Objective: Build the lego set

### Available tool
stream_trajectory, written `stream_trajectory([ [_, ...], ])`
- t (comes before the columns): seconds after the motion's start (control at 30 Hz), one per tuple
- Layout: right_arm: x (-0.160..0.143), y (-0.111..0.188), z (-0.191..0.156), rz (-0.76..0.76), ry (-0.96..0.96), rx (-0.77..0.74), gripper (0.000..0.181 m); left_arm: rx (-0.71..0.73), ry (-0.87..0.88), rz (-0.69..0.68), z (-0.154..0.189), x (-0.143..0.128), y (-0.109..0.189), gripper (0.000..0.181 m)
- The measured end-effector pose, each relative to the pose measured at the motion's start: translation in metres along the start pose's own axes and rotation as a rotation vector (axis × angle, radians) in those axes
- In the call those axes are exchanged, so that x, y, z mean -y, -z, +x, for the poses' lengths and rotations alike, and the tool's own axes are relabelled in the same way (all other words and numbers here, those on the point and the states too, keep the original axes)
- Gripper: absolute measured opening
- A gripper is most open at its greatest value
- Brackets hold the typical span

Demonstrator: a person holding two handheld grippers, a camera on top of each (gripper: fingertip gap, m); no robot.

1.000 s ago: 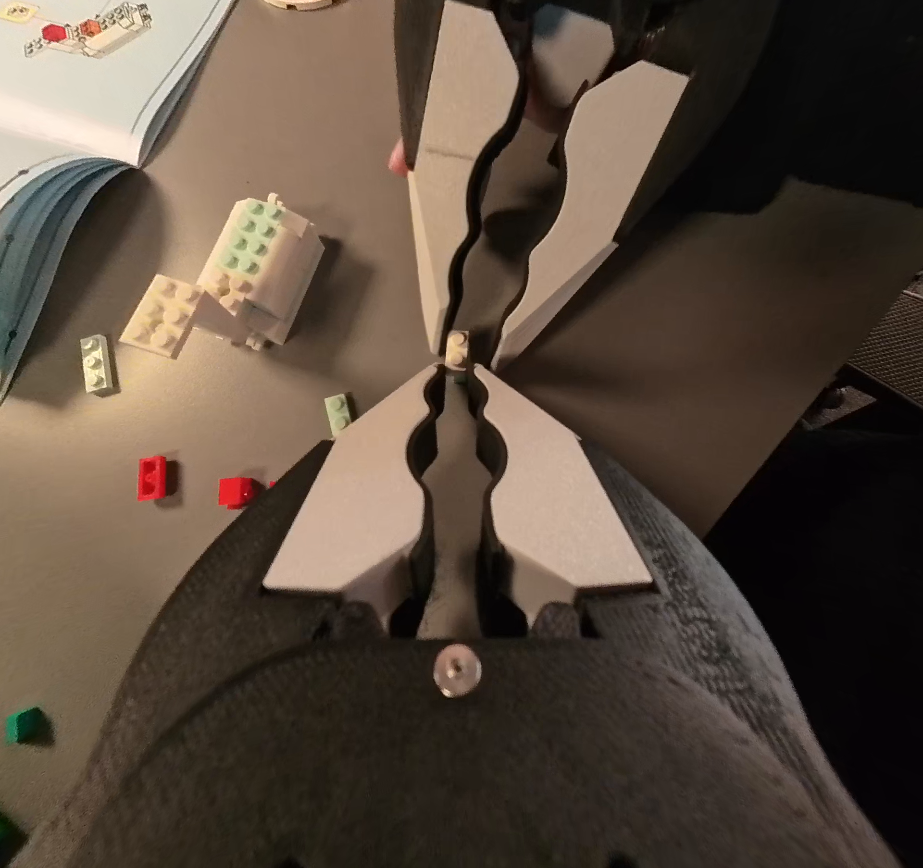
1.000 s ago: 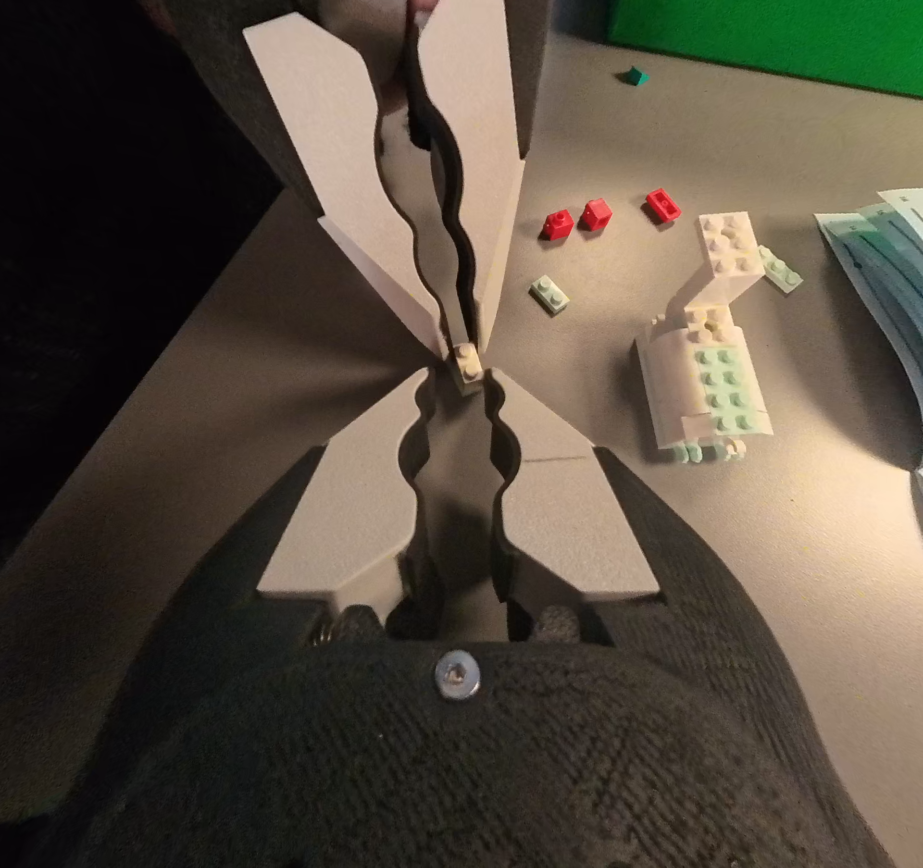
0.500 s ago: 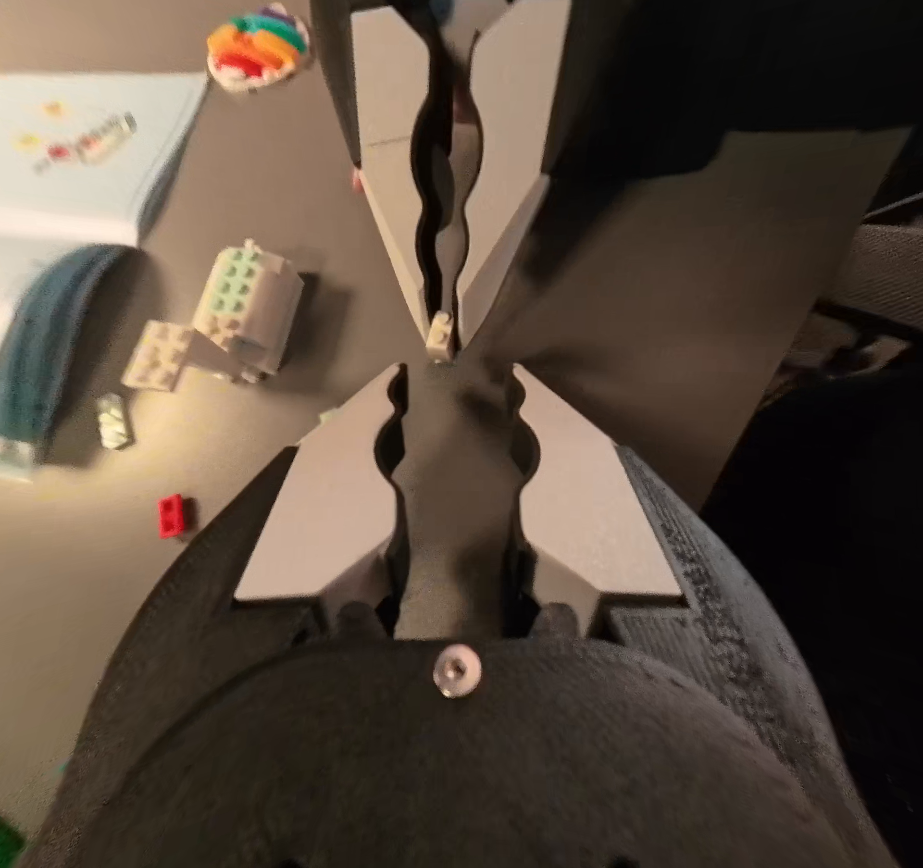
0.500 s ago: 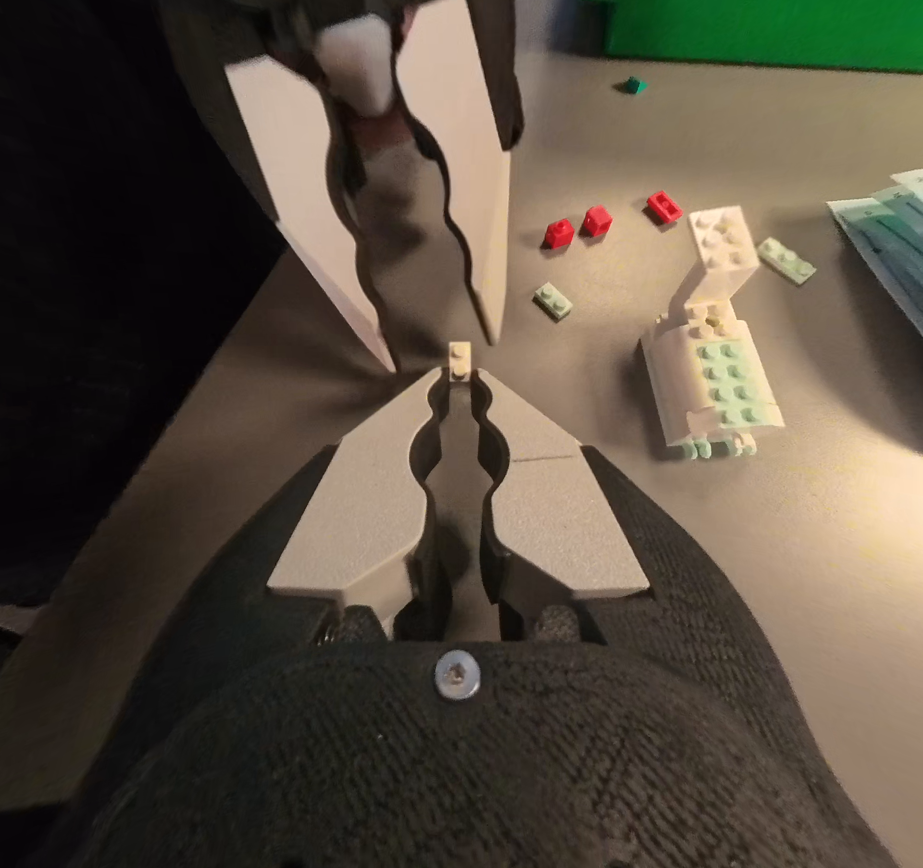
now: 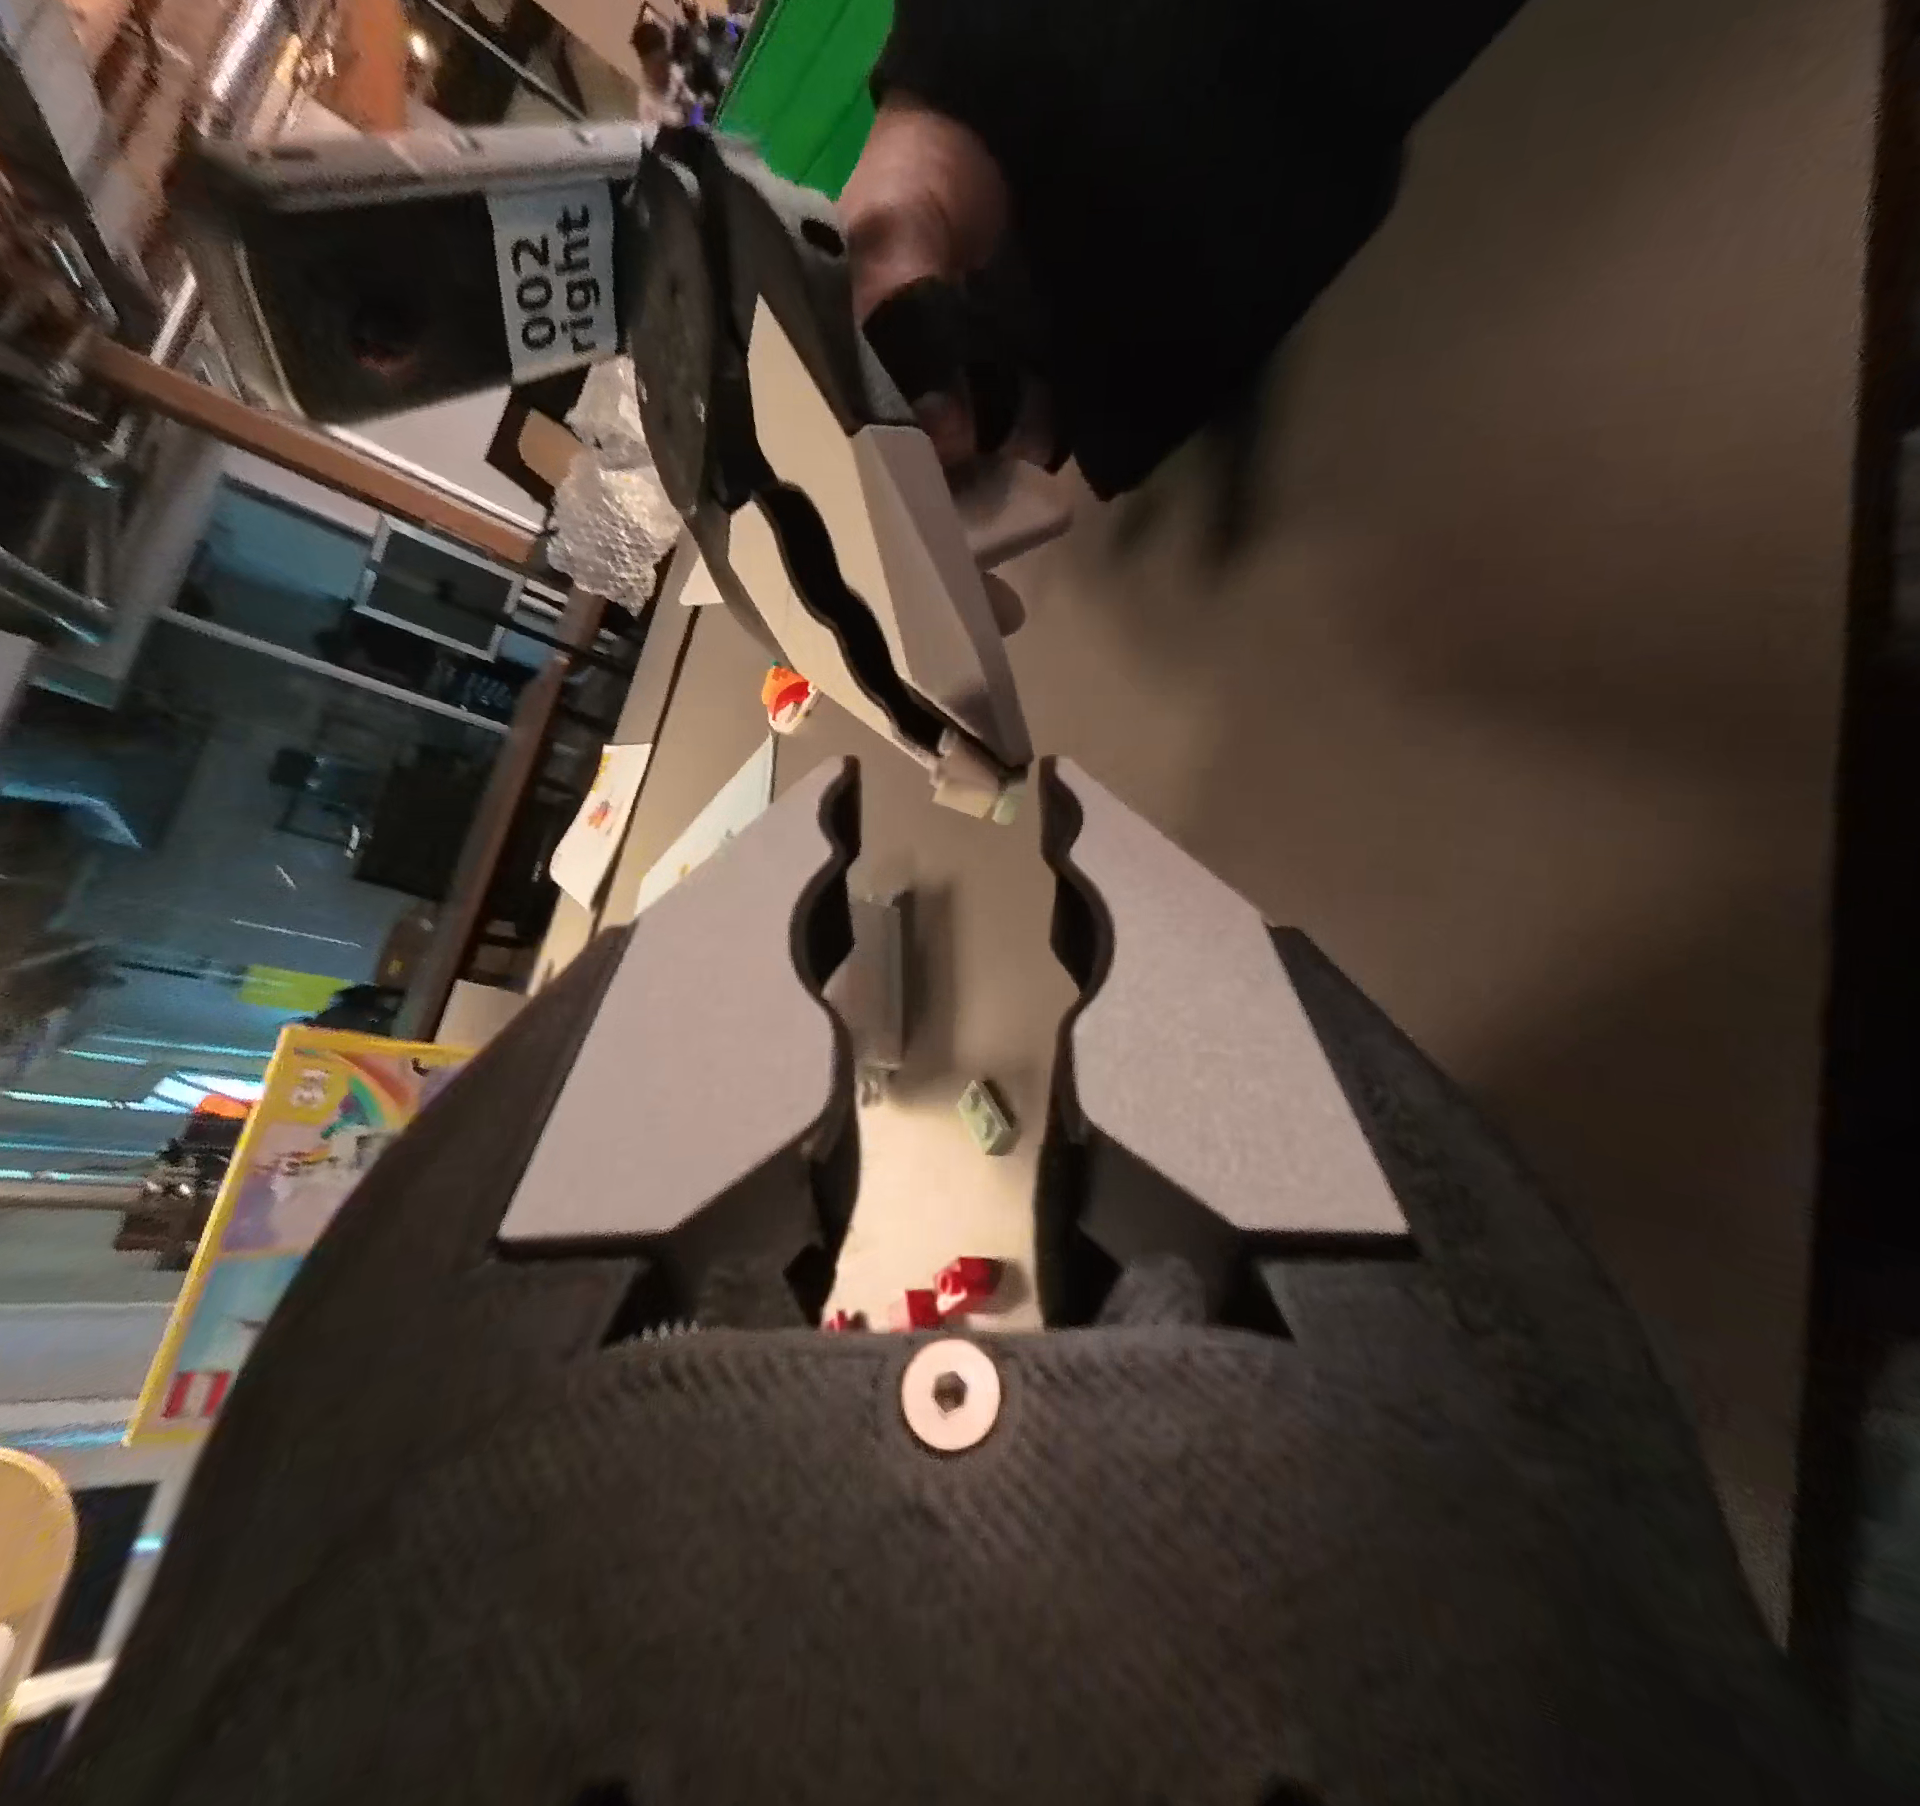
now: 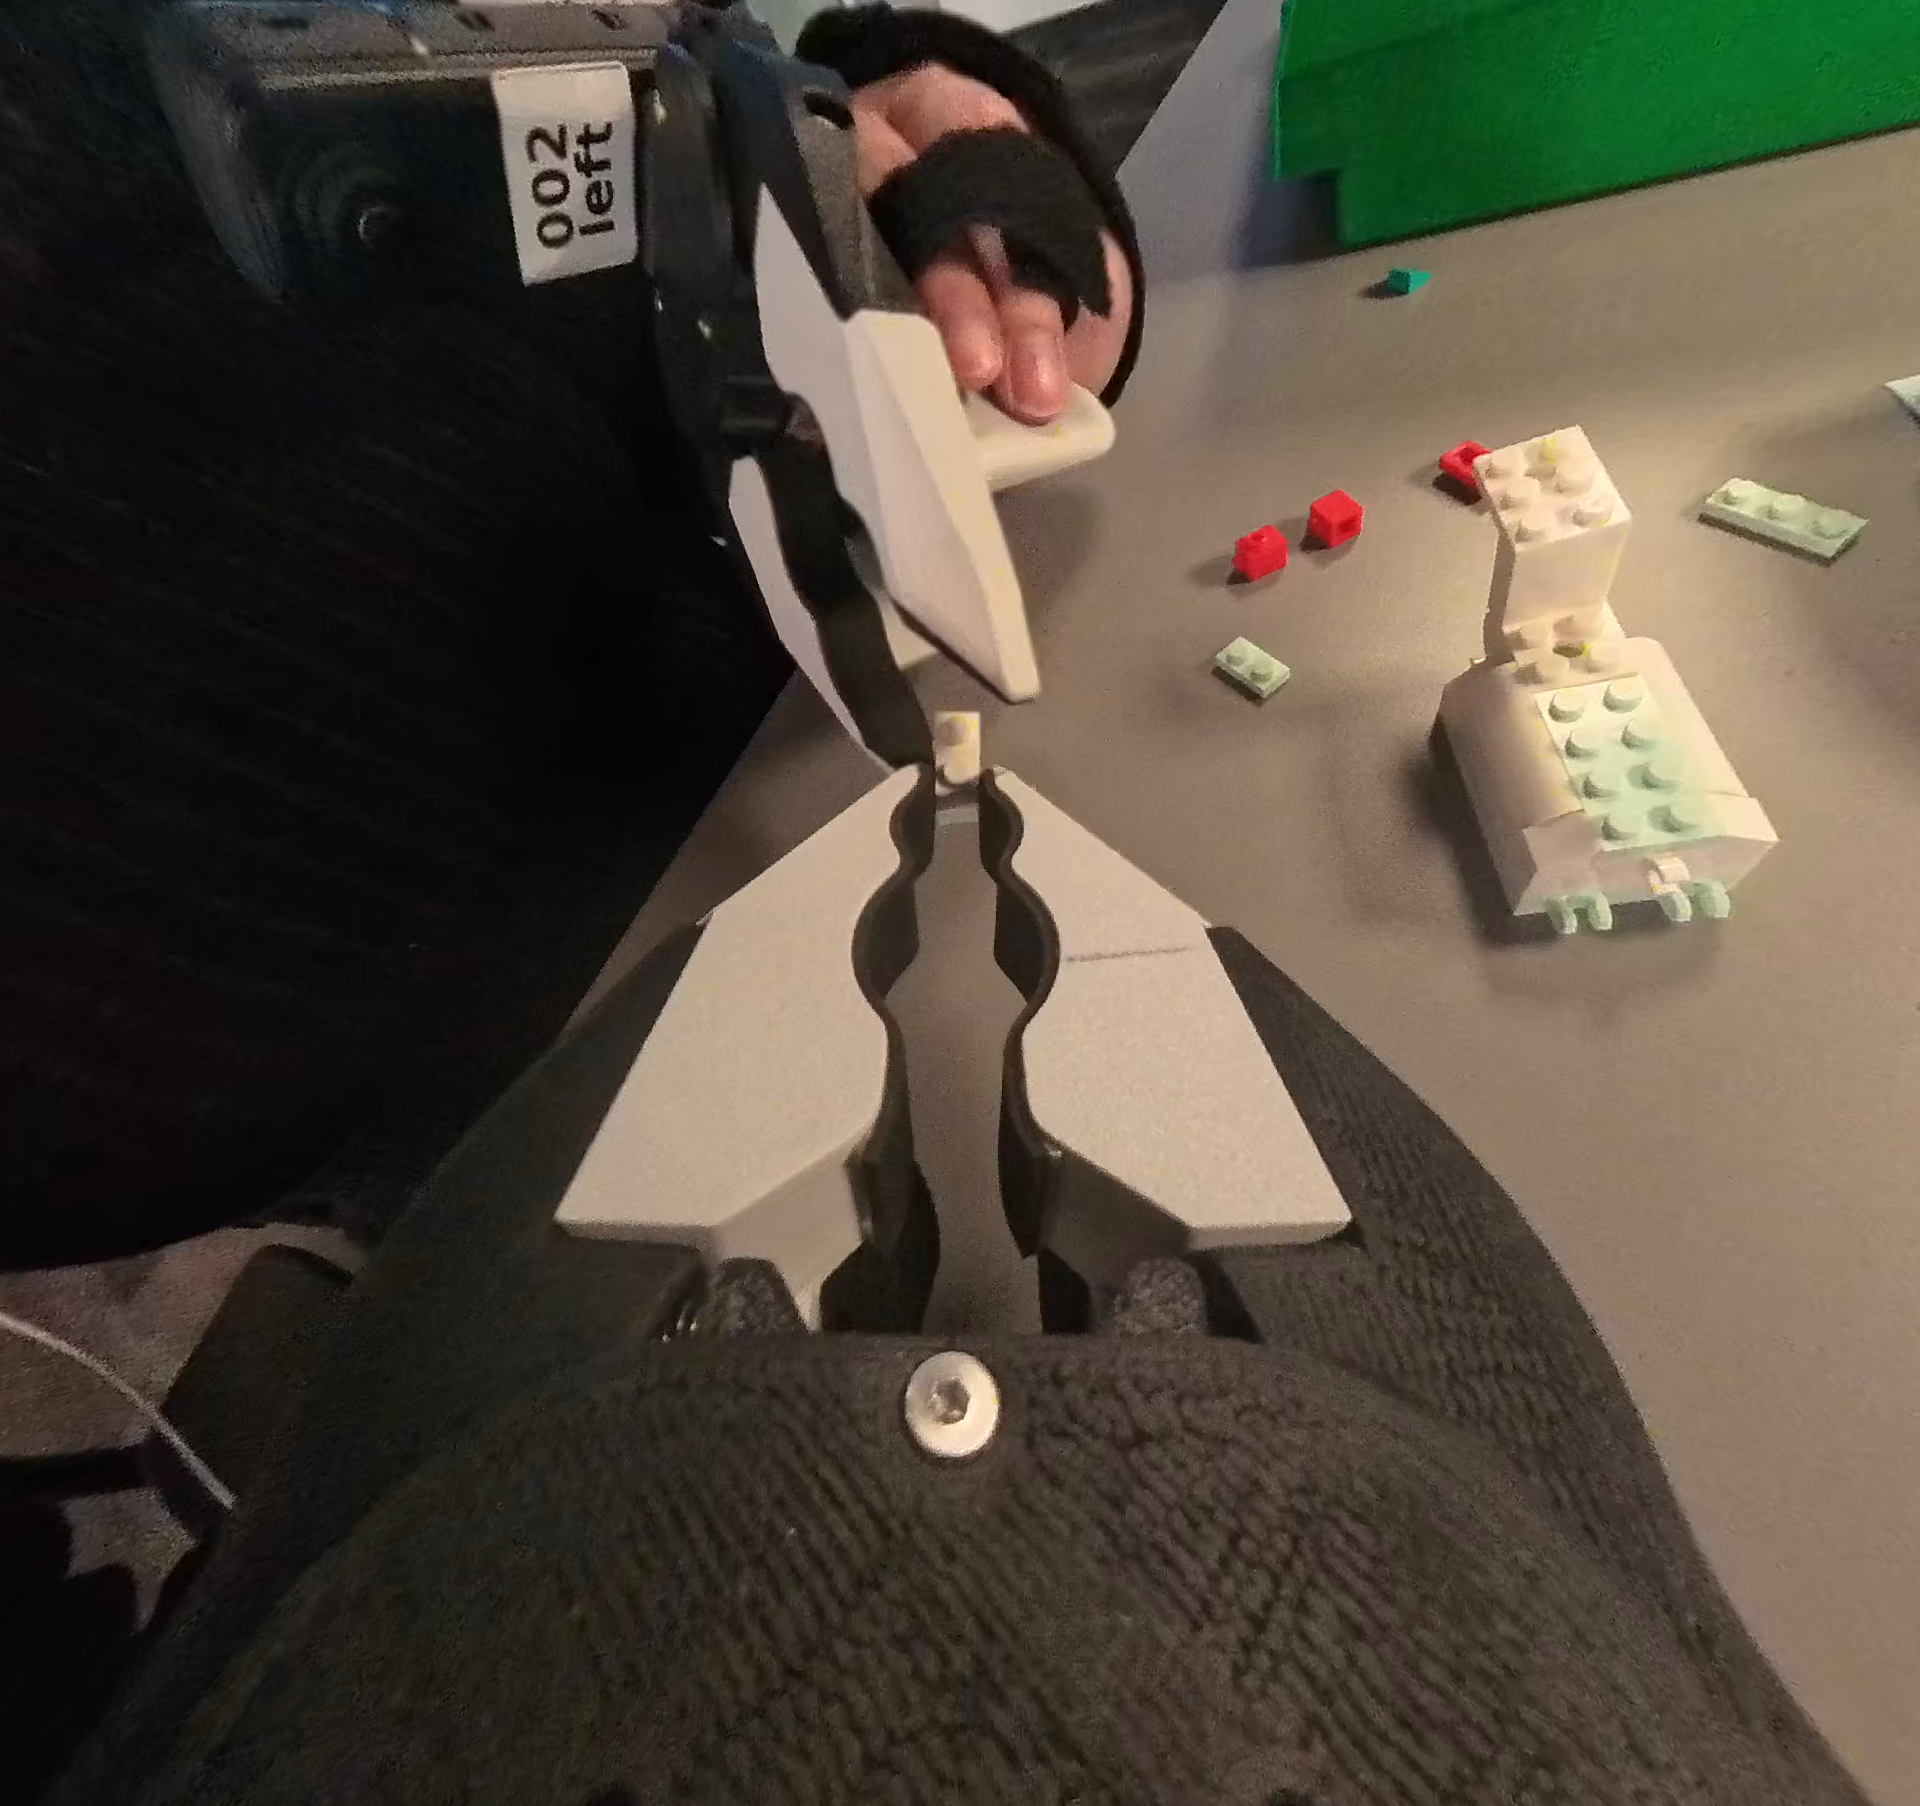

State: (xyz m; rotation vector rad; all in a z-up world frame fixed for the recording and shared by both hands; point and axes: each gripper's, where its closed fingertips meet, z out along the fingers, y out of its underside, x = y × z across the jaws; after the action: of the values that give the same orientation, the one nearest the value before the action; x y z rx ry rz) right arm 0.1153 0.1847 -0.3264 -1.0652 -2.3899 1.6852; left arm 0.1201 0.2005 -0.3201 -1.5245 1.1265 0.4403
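Since a second ago the left tongs [image 5: 945, 769] have let go of the small cream brick [image 6: 957, 746] and rolled sideways, jaws now spread wide. Only the right tongs [image 6: 957, 777] still pinch that brick at their tips, clenched on its lower end, with it held above the near edge of the grey bench [image 6: 1558, 1185]. In the left wrist view the brick [image 5: 971, 788] hangs just beyond the gap of the released tongs. On the bench lie the white and mint partial build [image 6: 1590, 748], three red pieces [image 6: 1335, 516] close together beside it, a mint plate [image 6: 1252, 666] nearer the tongs and a longer mint plate [image 6: 1782, 522] farther right.
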Motion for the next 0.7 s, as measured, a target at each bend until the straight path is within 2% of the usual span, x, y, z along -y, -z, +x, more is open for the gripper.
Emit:
stream_trajectory([
  [0.23,-0.001,-0.001,-0.004,0.003,-0.033,0.040,0.006,-0.004,-0.134,-0.018,0.007,-0.001,0.000,0.017],
  [0.33,-0.005,-0.002,-0.004,-0.013,-0.045,0.044,0.006,-0.014,-0.171,-0.036,0.010,-0.003,-0.001,0.016],
  [0.7,-0.006,-0.007,0.016,-0.027,-0.046,-0.082,0.007,0.004,-0.122,-0.107,0.008,-0.023,-0.005,0.015],
])
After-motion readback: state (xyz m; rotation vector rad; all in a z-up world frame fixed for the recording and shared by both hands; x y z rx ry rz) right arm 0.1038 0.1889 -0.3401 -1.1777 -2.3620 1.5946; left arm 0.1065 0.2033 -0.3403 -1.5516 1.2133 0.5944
